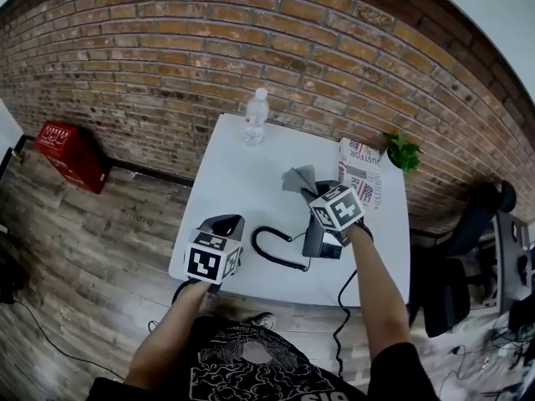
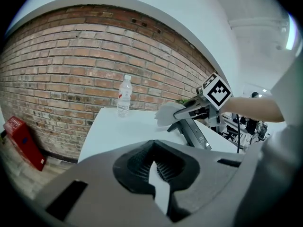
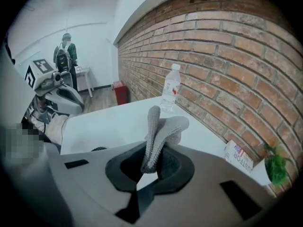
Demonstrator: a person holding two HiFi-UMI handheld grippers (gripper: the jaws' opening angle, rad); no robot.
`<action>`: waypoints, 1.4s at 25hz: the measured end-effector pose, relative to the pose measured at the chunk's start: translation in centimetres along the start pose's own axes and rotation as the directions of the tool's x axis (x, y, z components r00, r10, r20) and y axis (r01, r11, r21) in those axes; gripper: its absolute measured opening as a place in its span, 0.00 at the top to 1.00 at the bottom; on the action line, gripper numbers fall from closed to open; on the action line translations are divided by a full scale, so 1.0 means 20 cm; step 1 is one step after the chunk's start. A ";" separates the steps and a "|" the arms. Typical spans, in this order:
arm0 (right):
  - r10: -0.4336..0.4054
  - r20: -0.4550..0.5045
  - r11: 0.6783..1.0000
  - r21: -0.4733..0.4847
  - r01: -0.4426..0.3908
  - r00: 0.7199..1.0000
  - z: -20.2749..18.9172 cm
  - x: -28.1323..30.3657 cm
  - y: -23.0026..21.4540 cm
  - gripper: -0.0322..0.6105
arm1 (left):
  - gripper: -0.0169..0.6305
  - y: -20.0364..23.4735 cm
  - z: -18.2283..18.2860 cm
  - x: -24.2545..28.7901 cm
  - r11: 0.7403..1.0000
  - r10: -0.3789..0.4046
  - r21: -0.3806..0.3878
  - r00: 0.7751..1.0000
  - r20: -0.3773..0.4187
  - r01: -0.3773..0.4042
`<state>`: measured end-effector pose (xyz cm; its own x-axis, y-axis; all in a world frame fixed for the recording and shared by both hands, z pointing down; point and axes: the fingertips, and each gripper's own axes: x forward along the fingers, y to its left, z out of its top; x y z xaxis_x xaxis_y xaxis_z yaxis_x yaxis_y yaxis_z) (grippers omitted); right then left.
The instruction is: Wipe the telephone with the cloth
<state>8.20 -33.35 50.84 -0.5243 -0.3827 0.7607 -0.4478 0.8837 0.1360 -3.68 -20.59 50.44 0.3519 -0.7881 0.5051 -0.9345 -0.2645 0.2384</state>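
A person works at a white desk (image 1: 242,182) against a brick wall (image 1: 167,57), a hand-held gripper in each hand. The right hand-held gripper (image 3: 151,162) has its jaws pinched on a grey knitted cloth (image 3: 163,129), which sticks out past the tips. It hovers over the dark telephone (image 1: 322,242), which stands tilted toward the desk's 4 o'clock side. The cloth lies at the telephone's 11 o'clock, close to its upper end, though contact cannot be made out. A coiled cord (image 1: 272,253) loops off at the telephone's 9 o'clock. The left hand-held gripper (image 2: 155,160) waits at the desk's 8 o'clock corner, well apart from the telephone, its jaws pressed together on nothing. A water bottle (image 1: 256,117) stands upright at the desk's 11 o'clock edge and a small green plant (image 1: 403,151) at its 1 o'clock corner
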 end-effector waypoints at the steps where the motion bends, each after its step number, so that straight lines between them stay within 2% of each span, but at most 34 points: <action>1: -0.001 0.021 1.000 0.008 0.000 1.000 0.03 -0.01 0.02 0.93 | 0.96 0.00 0.00 0.00 1.000 -0.002 0.000 1.000 0.001 0.002; 8: -0.032 0.164 0.999 0.028 0.028 0.986 0.18 -0.16 0.15 0.93 | 0.96 0.02 0.03 -0.04 1.000 -0.011 0.012 1.000 0.011 0.011; 12: -0.075 0.244 0.997 0.054 0.064 0.967 0.23 -0.28 0.20 0.93 | 0.96 0.00 0.08 -0.04 0.999 -0.025 0.034 0.999 0.024 0.024; 16: -0.153 0.307 0.985 0.126 0.119 0.939 0.23 -0.41 0.24 0.93 | 0.96 -0.02 0.15 -0.04 0.997 -0.045 0.067 0.998 0.046 0.042; 23: -0.303 0.367 0.934 0.296 0.199 0.879 0.12 -0.62 0.28 0.93 | 0.96 -0.05 0.25 -0.08 0.990 -0.062 0.132 0.995 0.080 0.051; 26: -0.349 0.366 0.914 0.335 0.227 0.863 0.07 -0.69 0.29 0.93 | 0.96 -0.07 0.27 -0.09 0.985 -0.065 0.164 0.994 0.090 0.049; 32: -0.433 0.379 0.868 0.422 0.263 0.818 0.01 -0.78 0.28 0.93 | 0.96 -0.10 0.29 -0.12 0.982 -0.074 0.181 0.991 0.116 0.053; 35: -0.447 0.381 0.853 0.453 0.258 0.809 0.01 -0.77 0.28 0.93 | 0.96 -0.11 0.30 -0.14 0.981 -0.083 0.186 0.990 0.116 0.060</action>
<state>13.73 -22.51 39.73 -0.4999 -0.8074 0.3132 -0.8457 0.5331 0.0245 -2.98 -21.18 43.60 0.4192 -0.8226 0.3842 -0.9054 -0.4100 0.1099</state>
